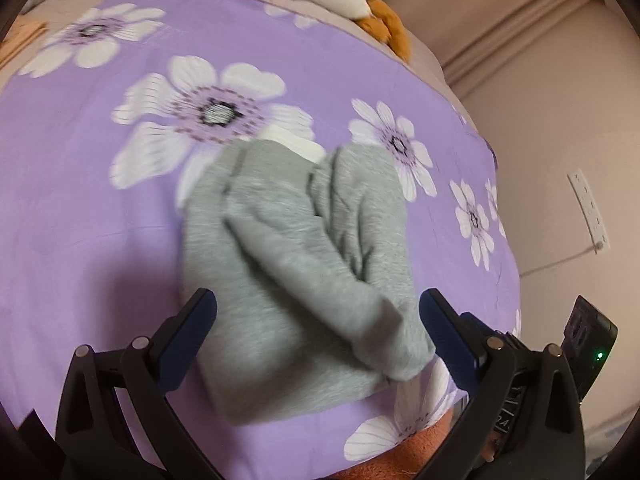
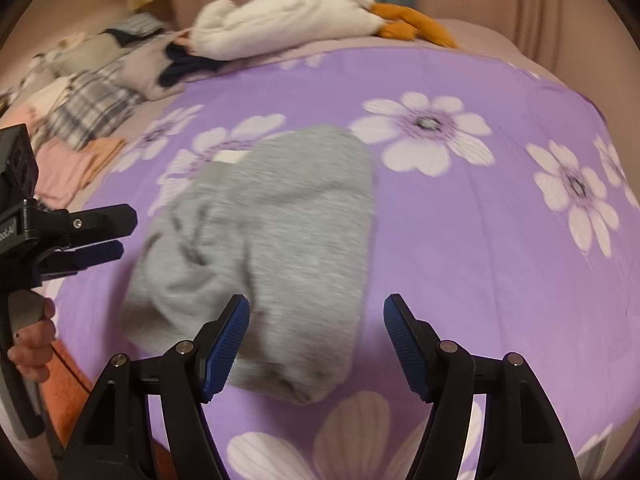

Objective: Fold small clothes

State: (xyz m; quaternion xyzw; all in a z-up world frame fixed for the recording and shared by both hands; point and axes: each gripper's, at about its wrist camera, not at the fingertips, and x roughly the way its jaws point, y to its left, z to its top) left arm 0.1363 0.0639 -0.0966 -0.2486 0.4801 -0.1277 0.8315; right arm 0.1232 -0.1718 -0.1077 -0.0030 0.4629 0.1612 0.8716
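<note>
Grey garment (image 1: 296,240) lies folded, bunched, on purple flowered sheet (image 1: 100,200), white tag peeking at far edge. Left gripper (image 1: 318,320) fingers spread wide over garment's near end, pads not pressing cloth. Right gripper (image 2: 316,336) fingers apart, nothing between pads. Plaid clothes pile (image 2: 92,100), white plush toy (image 2: 288,20) at far side of bed

Bedroom: floral bedsheet (image 2: 460,240), plush toy (image 2: 304,16), curtains (image 1: 520,20)
</note>
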